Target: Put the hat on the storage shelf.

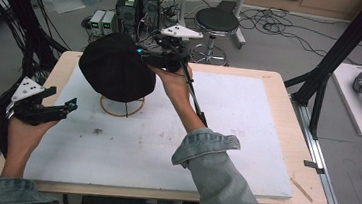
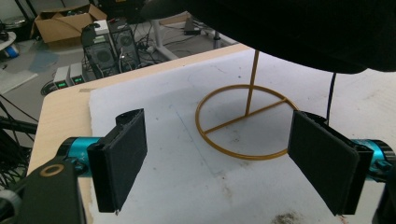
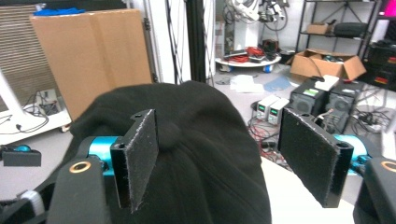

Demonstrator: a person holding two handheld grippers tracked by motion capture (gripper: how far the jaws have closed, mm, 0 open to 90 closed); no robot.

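Black hat (image 1: 117, 66) covers the top of the gold stand (image 1: 121, 107) in the high view, so the post's upper end & how the hat sits on it can't be told; in the left gripper view the hat is cut off by the top edge. Right gripper (image 1: 149, 59) tips are lost against the hat in the high view, contact w/ the fabric unclear. In the right gripper view the hat runs off the bottom edge, hiding the stand below it.

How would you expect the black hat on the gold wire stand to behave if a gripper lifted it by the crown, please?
The black hat looks like soft fabric, so it would probably sag and fold. The gold wire stand is thin and likely light, so snagging could tip it.
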